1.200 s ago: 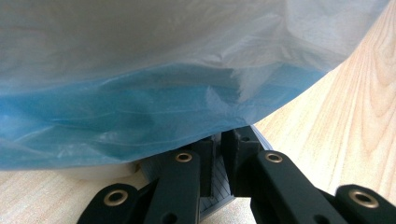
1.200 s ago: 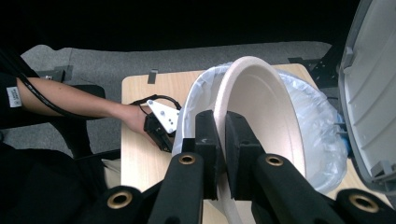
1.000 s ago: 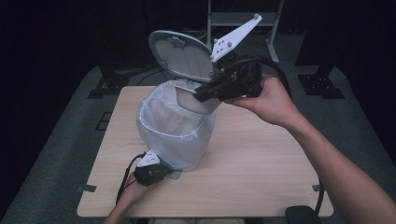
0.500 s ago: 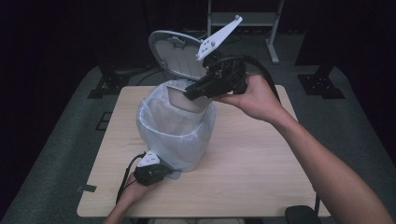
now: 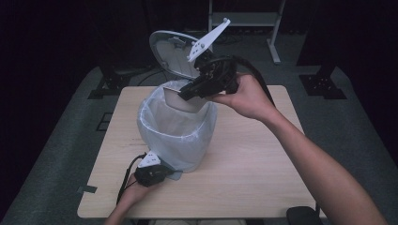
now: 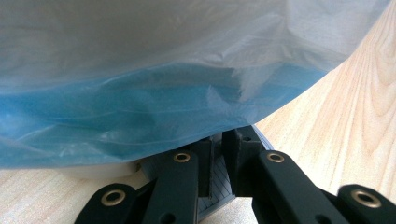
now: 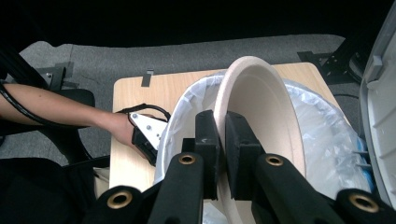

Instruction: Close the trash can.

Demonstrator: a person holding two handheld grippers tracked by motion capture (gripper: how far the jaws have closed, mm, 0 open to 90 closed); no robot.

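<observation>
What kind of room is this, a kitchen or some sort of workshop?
Probably a lab or recording studio rather than a kitchen: one small wooden table stands alone on grey floor amid dark surroundings, with metal stands behind. On it sits just a lidded bin lined with a plastic bag.

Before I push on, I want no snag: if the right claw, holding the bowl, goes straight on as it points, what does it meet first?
Probably the bag-lined bin: the right claw points down into its open mouth, bowl first. Depth is unclear.
</observation>
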